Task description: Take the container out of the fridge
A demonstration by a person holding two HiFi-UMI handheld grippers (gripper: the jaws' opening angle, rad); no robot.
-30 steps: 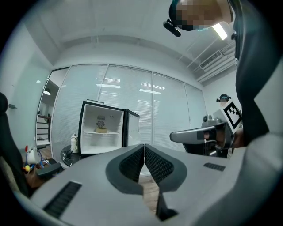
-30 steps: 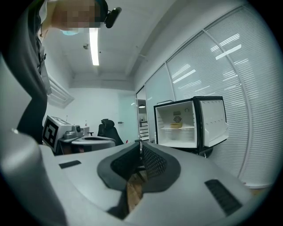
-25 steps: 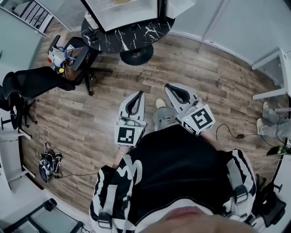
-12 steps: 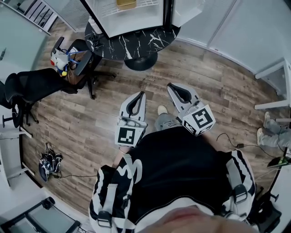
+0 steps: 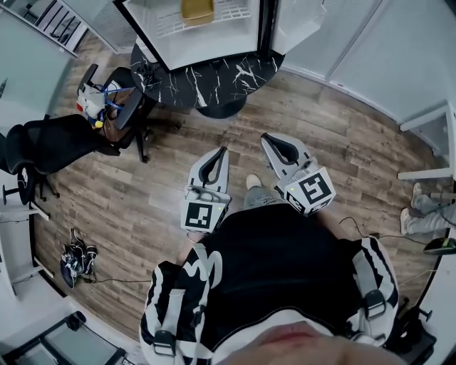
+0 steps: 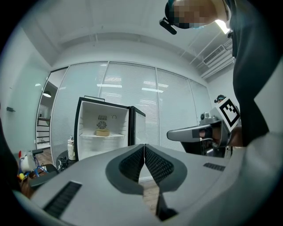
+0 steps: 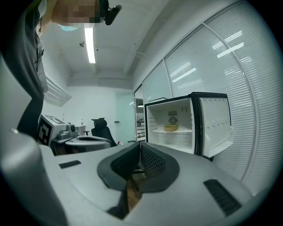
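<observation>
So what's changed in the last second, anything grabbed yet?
The person has moved closer to the open fridge; its yellow container has come into the head view, and the black table sits lower in frame. Nothing grabbed. The left gripper and right gripper stay shut and empty, side by side.

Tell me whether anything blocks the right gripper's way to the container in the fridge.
Nothing visible does. The fridge door stands open, and the container sits alone on its shelf, in plain sight beyond the right gripper.
</observation>
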